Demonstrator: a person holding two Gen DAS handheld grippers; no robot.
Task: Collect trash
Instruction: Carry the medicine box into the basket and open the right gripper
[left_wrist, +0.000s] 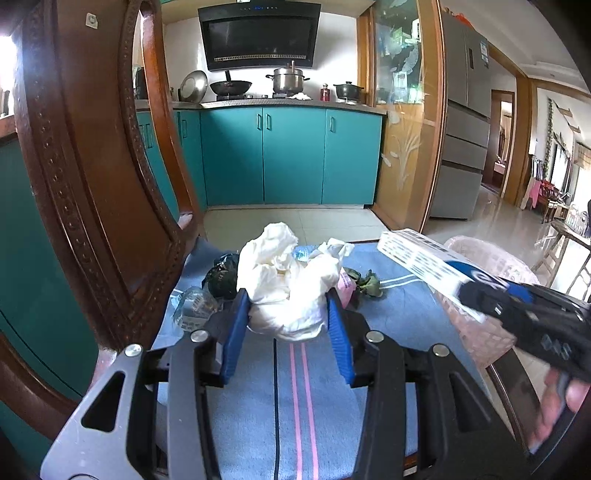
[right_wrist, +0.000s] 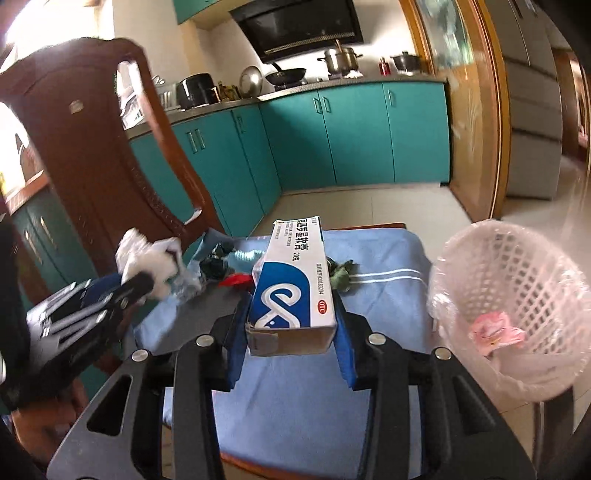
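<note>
Gripping a crumpled white tissue wad (left_wrist: 286, 291), the left gripper (left_wrist: 287, 321) has both blue pads pressed into its sides, over the light-blue striped cloth (left_wrist: 295, 406) covering the seat of the carved brown wooden chair (left_wrist: 85, 184). In the right wrist view the wad (right_wrist: 147, 258) looks raised off the cloth, blurred, so height can't be confirmed.

Right gripper (right_wrist: 291, 325) is clamped on a white-and-blue cardboard ointment box (right_wrist: 291, 291), long axis pointing forward, open flap end facing the camera. Box sits between the jaws above the cloth (right_wrist: 295, 406), just left of the pink lattice plastic waste basket (right_wrist: 517, 280) with its clear liner. Basket is beside the chair's right edge; a crumpled pink wrapper (right_wrist: 496, 330) lies inside.

Left on the cloth: a crushed clear plastic bottle (left_wrist: 194, 304) at the left edge, a dark crumpled bag (left_wrist: 221, 277) beside it, wilted green leaves (left_wrist: 367, 284) near the white stripes, a small red scrap (right_wrist: 234, 279), and a pink packet (left_wrist: 346, 285) touching the right pad of the left gripper.
</note>
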